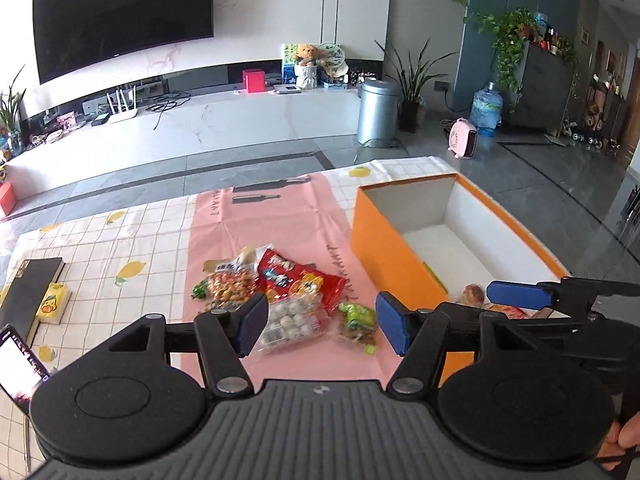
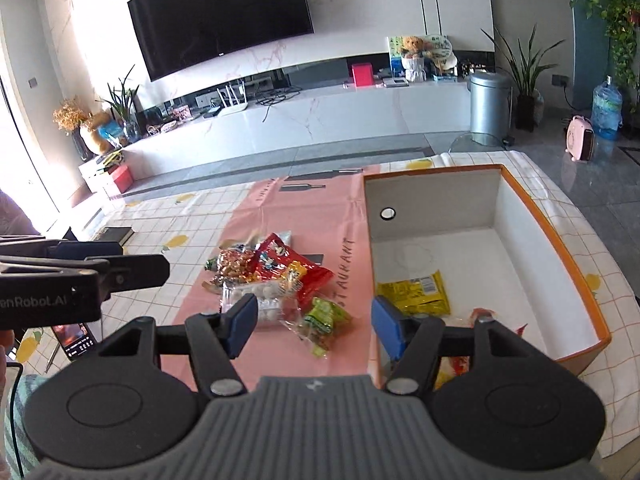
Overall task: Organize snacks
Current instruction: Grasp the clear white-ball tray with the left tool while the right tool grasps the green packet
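A pile of snack packets lies on the pink cloth: a red bag (image 1: 298, 278) (image 2: 288, 266), a clear pack of white balls (image 1: 292, 322) (image 2: 264, 300), a bag of brown nuts (image 1: 228, 286) (image 2: 232, 262) and a green packet (image 1: 356, 316) (image 2: 324, 318). An orange box (image 1: 384, 248) (image 2: 576, 240) with a white inside stands to their right and holds a yellow packet (image 2: 416, 292) and red packets (image 2: 484, 314). My left gripper (image 1: 322, 326) is open and empty above the pile. My right gripper (image 2: 314, 322) is open and empty at the box's near left wall; it also shows in the left wrist view (image 1: 516, 296).
A checked tablecloth (image 1: 120, 248) covers the table. A black book (image 1: 30, 288) with a yellow tissue pack (image 1: 52, 304) lies at the left, a phone (image 2: 76, 340) near the front left edge. Beyond the table are the floor, TV bench and a metal bin (image 1: 378, 106).
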`<state>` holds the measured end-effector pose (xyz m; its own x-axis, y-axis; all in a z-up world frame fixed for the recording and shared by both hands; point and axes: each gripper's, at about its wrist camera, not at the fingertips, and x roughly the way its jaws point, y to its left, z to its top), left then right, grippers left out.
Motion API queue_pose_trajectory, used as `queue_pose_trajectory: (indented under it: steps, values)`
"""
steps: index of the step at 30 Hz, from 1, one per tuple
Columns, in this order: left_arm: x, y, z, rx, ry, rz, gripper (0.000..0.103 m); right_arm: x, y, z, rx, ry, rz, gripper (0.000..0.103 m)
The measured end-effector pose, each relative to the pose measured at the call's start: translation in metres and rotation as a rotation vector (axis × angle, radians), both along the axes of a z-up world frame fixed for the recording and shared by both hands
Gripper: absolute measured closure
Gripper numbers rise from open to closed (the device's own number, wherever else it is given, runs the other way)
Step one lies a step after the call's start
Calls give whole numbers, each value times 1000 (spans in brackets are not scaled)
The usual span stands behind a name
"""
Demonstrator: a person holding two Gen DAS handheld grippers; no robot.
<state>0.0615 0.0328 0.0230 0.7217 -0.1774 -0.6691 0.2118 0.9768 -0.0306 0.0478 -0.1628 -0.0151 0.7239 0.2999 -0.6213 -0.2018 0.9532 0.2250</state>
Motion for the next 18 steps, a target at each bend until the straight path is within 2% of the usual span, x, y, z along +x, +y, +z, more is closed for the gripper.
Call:
queue_pose_trajectory:
  steps: [7, 13, 18]
  values:
    - [16, 27, -26, -60, 86, 84, 30, 12, 43, -35, -35, 63, -1, 44]
    - [42, 39, -51, -48, 148, 69, 30, 37, 66, -59, -120, 100, 6, 45]
    - [71, 44, -72, -41, 186, 37, 30, 67, 74, -76, -176, 126, -49, 45]
